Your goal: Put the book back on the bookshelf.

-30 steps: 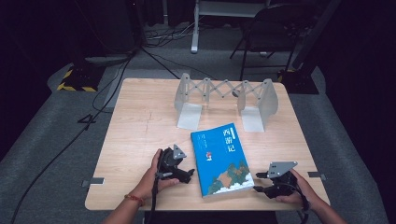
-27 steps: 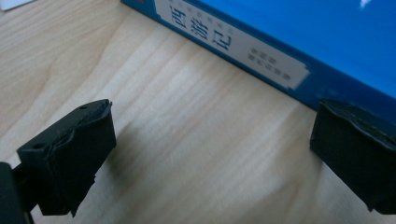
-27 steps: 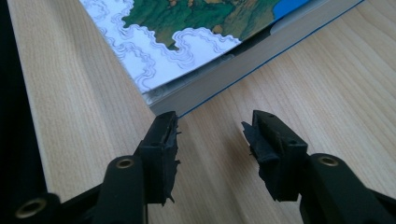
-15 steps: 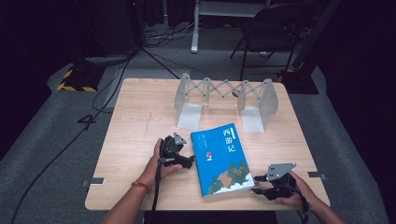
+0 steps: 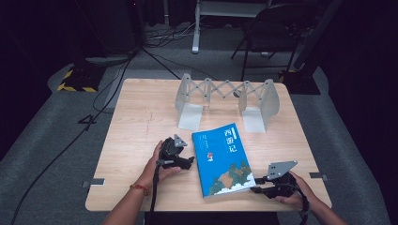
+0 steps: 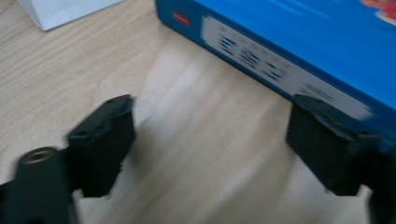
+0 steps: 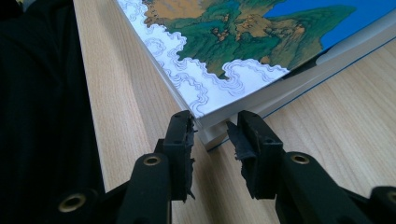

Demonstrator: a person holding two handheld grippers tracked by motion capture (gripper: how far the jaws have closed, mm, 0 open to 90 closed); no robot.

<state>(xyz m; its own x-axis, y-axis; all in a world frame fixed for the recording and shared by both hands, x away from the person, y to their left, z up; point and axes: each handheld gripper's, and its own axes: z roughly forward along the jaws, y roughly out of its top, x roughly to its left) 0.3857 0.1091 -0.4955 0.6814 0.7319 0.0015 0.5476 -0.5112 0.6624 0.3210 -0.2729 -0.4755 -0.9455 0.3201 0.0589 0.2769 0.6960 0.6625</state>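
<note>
A blue book (image 5: 223, 157) with a landscape picture on its cover lies flat on the wooden table (image 5: 141, 122). My left gripper (image 5: 189, 161) rests at the book's left edge. In the left gripper view its jaws (image 6: 210, 140) stand wide and have just been closing. Bare table lies between them, and the right jaw sits against the book's side (image 6: 303, 32). My right gripper (image 5: 256, 189) is at the book's near right corner. Its jaws (image 7: 210, 135) have just been closing and now pinch that corner (image 7: 224, 42) from both sides.
A pale folding rack (image 5: 225, 96) with scissor links and two flat feet stands behind the book; one foot (image 6: 60, 11) shows in the left gripper view. The table's front edge (image 5: 206, 206) runs just below both hands. Cables and chair legs lie on the dark floor beyond.
The right gripper's jaws have drawn in onto the book's corner. The left gripper has edged slightly farther along the book's left edge. The book has not moved.
</note>
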